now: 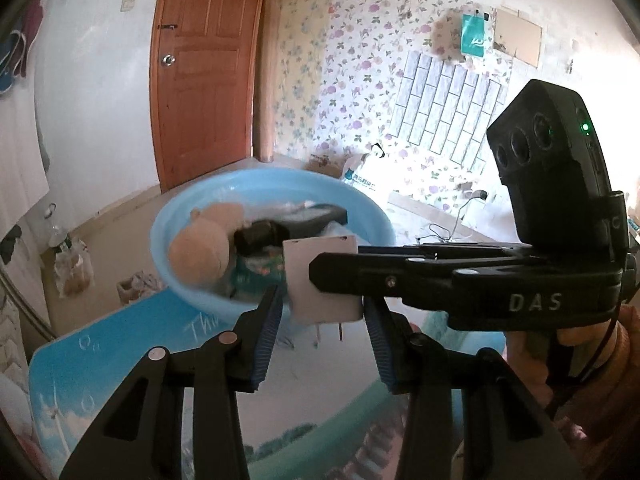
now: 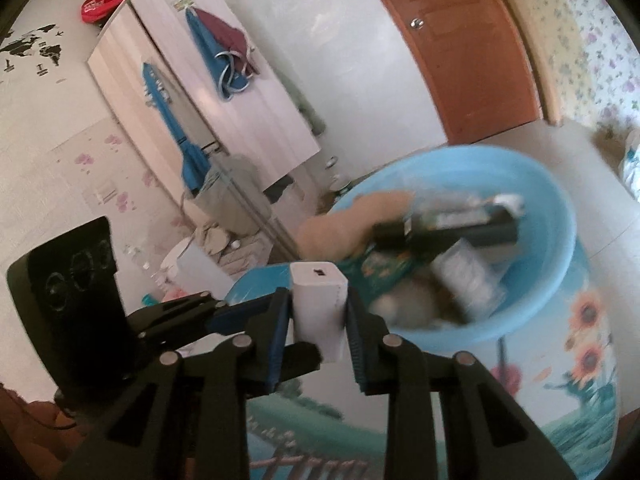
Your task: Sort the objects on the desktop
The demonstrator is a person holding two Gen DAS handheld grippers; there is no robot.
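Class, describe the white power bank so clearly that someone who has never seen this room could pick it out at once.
Find the big light-blue basin on the picture-printed table mat. Just in front of its near rim, above the mat, the right tool is shut on the white power bank. Unlike the tan plush toy and dark items in the basin, it is a plain white block with a small port on its end.

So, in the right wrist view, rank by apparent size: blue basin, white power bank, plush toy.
1. Blue basin
2. and 3. White power bank, plush toy: look alike; the bank is much nearer, the toy partly hidden.

right hand-held gripper clamps white power bank before blue basin.
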